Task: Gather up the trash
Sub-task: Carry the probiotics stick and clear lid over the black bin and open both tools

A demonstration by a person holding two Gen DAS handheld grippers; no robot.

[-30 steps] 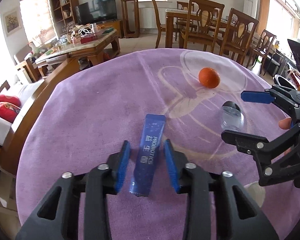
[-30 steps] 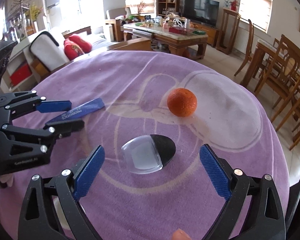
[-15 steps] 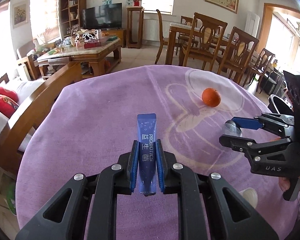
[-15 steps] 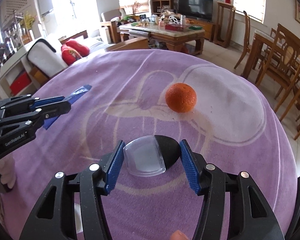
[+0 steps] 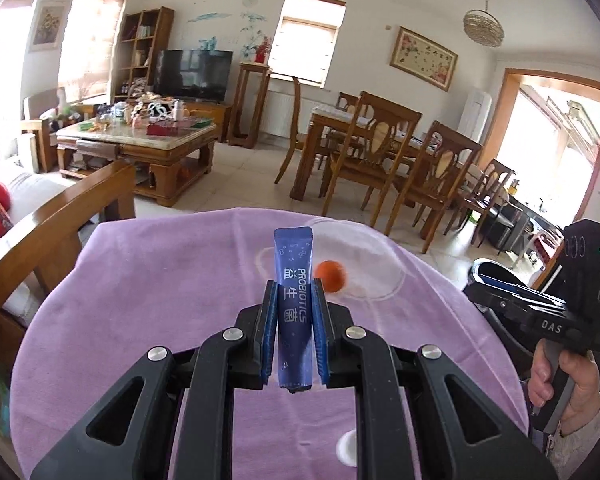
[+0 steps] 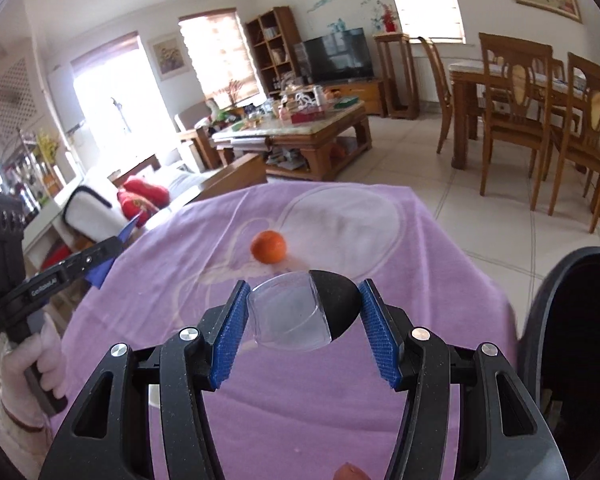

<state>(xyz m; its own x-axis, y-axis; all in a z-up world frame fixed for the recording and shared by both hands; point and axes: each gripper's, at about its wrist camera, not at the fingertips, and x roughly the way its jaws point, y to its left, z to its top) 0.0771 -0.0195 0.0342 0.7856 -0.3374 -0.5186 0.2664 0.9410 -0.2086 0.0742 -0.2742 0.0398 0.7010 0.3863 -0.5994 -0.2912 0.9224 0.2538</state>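
Observation:
My left gripper (image 5: 294, 300) is shut on a blue probiotics sachet (image 5: 294, 300) and holds it upright, lifted above the purple tablecloth (image 5: 160, 300). My right gripper (image 6: 302, 304) is shut on a clear plastic cup with a black lid (image 6: 300, 312), lifted above the cloth. The right gripper also shows at the right of the left wrist view (image 5: 500, 286). The left gripper with the sachet's tip shows at the left of the right wrist view (image 6: 112, 246). An orange (image 6: 269, 246) lies on the cloth beyond both grippers.
A black trash bin (image 6: 572, 344) stands beside the table's right edge. A small white object (image 5: 346, 446) lies on the cloth near me. A wooden sofa frame (image 5: 52, 224) is on the left; dining chairs (image 5: 380, 152) stand beyond.
Both grippers closed on their items and lifted them off the cloth. The right gripper has swung toward the bin at the table's right edge.

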